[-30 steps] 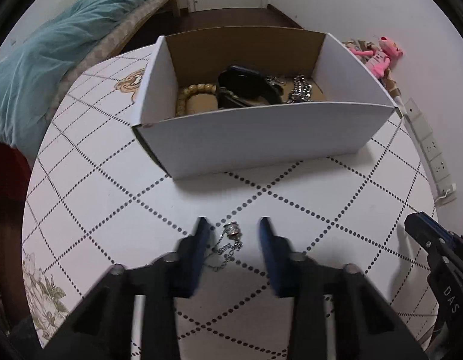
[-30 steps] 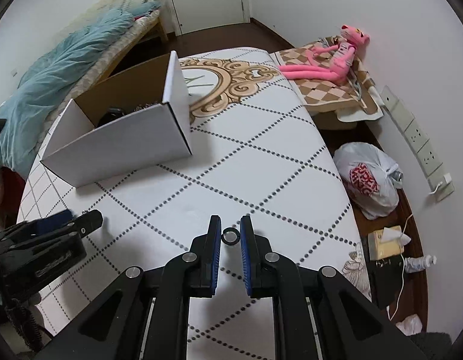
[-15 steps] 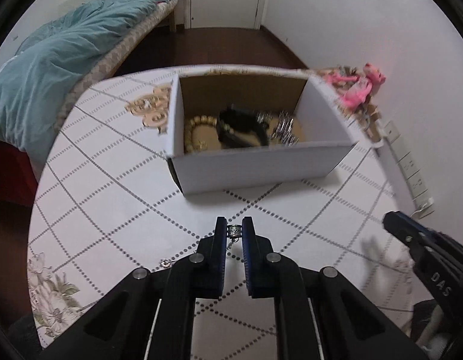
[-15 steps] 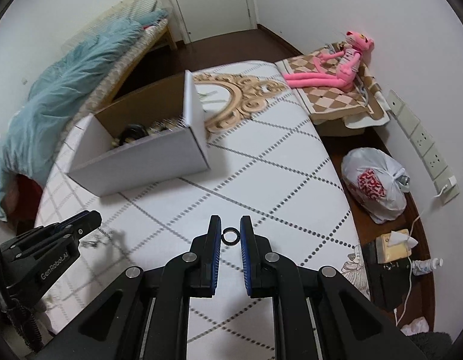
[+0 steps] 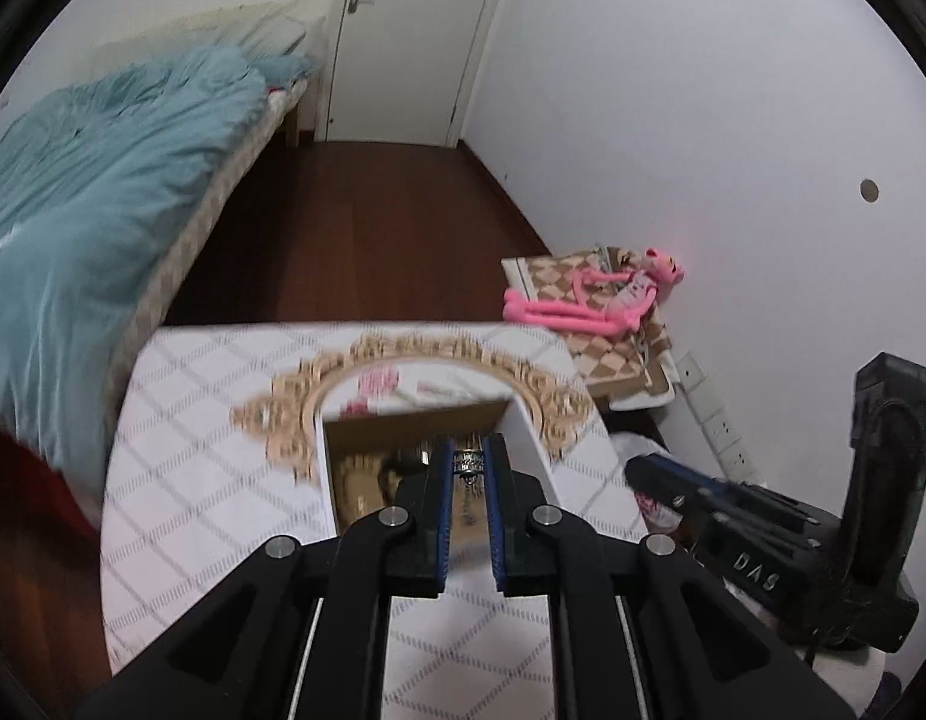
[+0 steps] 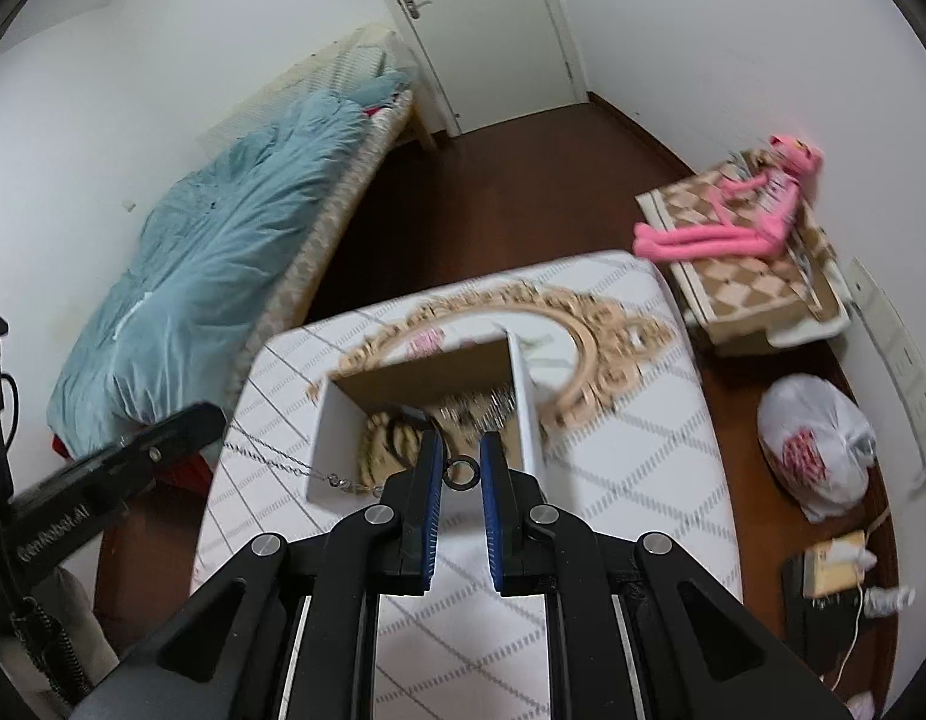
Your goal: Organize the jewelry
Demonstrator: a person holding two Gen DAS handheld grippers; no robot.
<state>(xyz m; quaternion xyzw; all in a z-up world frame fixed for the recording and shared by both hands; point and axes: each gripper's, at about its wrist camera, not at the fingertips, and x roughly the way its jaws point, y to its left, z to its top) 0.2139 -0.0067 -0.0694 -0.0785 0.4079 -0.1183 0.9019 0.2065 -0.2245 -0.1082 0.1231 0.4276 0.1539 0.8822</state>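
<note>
My left gripper (image 5: 467, 461) is shut on a silver chain necklace (image 5: 467, 462), held high over the open white cardboard box (image 5: 526, 426). In the right wrist view the left gripper (image 6: 180, 429) shows at left with the chain (image 6: 282, 459) hanging from it toward the box (image 6: 324, 444). My right gripper (image 6: 461, 471) is shut on a small dark ring (image 6: 461, 472), also raised over the box's near edge. The box holds beads and other jewelry, blurred. The right gripper shows at the right of the left wrist view (image 5: 661, 471).
The box stands on a white table with a dotted diamond pattern (image 6: 613, 450) and a gold ornament (image 6: 607, 324). A bed with a teal blanket (image 6: 210, 252) lies left. A pink plush toy (image 6: 733, 228) on a checkered box and a white bag (image 6: 817, 444) are on the right.
Both grippers rose well above the table and moved forward over the box. The left gripper closed on the necklace and lifted it; the right kept its ring.
</note>
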